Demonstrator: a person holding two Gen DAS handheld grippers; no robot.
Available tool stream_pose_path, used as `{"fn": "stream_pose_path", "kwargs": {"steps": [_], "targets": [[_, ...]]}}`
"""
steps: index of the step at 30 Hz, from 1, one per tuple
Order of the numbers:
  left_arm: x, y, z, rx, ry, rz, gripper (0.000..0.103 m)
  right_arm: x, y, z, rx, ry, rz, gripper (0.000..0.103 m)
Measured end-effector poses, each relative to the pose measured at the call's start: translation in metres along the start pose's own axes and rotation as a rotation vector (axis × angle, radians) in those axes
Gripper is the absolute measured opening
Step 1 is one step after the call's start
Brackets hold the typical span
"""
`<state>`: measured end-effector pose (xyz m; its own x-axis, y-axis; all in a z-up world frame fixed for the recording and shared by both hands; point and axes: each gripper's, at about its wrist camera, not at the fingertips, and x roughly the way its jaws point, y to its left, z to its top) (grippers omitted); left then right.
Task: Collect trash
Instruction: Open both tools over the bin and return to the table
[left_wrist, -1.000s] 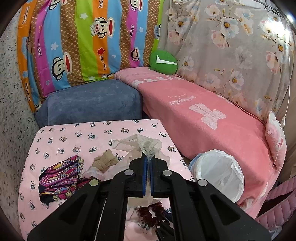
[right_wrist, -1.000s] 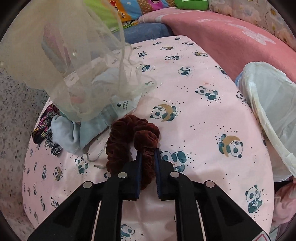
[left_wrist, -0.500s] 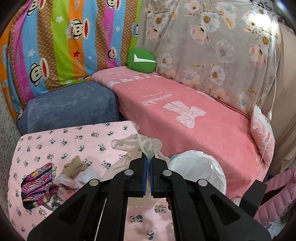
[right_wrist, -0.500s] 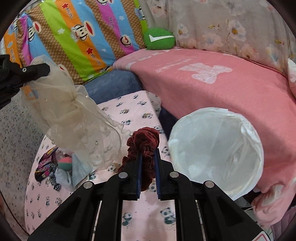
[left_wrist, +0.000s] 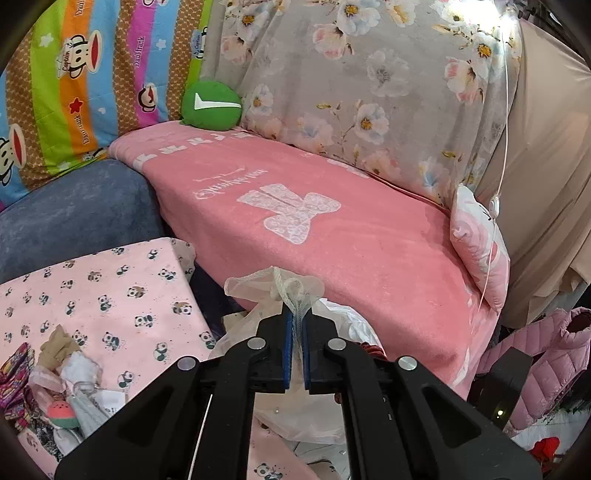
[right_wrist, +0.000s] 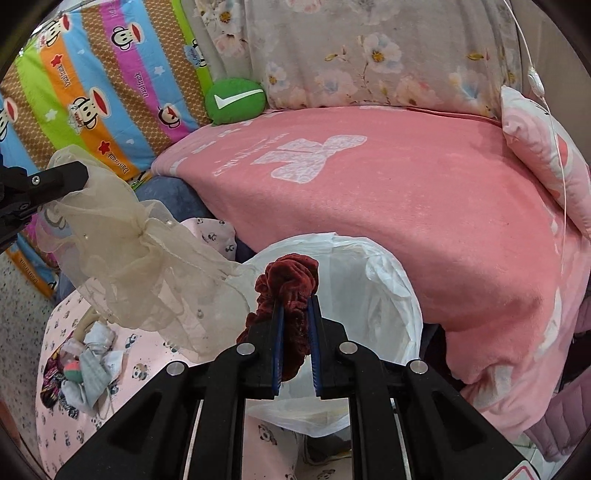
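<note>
Right wrist view: the right gripper (right_wrist: 295, 299) is clenched on a dark red velvet scrunchie (right_wrist: 288, 280), crumpled and ruffled, hanging over the open mouth of the white-lined trash bin (right_wrist: 388, 280) beside the pink panda-print table's (right_wrist: 59, 424) far right corner. The left gripper (left_wrist: 296, 317) pinches a sheer cream gauze bow (right_wrist: 122, 240), limp and wrinkled, draping toward the bin's left rim.

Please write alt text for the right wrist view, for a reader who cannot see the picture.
The right tool grips a dark red scrunchie above an open white bag. At left, the left tool holds a sheer cream cloth over a panda-print table; a pink sofa lies behind.
</note>
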<state>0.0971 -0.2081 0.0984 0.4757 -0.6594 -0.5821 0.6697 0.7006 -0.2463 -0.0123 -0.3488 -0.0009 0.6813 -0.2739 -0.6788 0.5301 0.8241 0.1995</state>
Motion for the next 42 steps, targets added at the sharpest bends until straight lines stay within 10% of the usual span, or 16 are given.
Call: {"fn": "stream_pose_path", "kwargs": {"steps": [1,3,4,14,42], "targets": [[0.004,-0.003,0.0,-0.002,0.0,-0.01,0.01,0.001,-0.003,0.001,0.008,-0.002,-0.004,0.015],[0.008,-0.005,-0.001,-0.017,-0.007,0.014,0.068,0.002,-0.006,0.0,0.015,-0.01,-0.015,0.02],[0.007,-0.004,-0.001,-0.027,-0.027,0.046,0.076,0.002,-0.007,0.0,0.018,-0.018,-0.027,0.024],[-0.002,0.022,-0.019,-0.012,-0.032,0.156,0.077,-0.001,0.003,-0.005,0.016,-0.024,-0.017,0.048],[-0.098,0.223,-0.13,-0.29,0.045,0.519,0.077,-0.009,0.18,-0.064,-0.266,0.067,0.18,0.06]]}}
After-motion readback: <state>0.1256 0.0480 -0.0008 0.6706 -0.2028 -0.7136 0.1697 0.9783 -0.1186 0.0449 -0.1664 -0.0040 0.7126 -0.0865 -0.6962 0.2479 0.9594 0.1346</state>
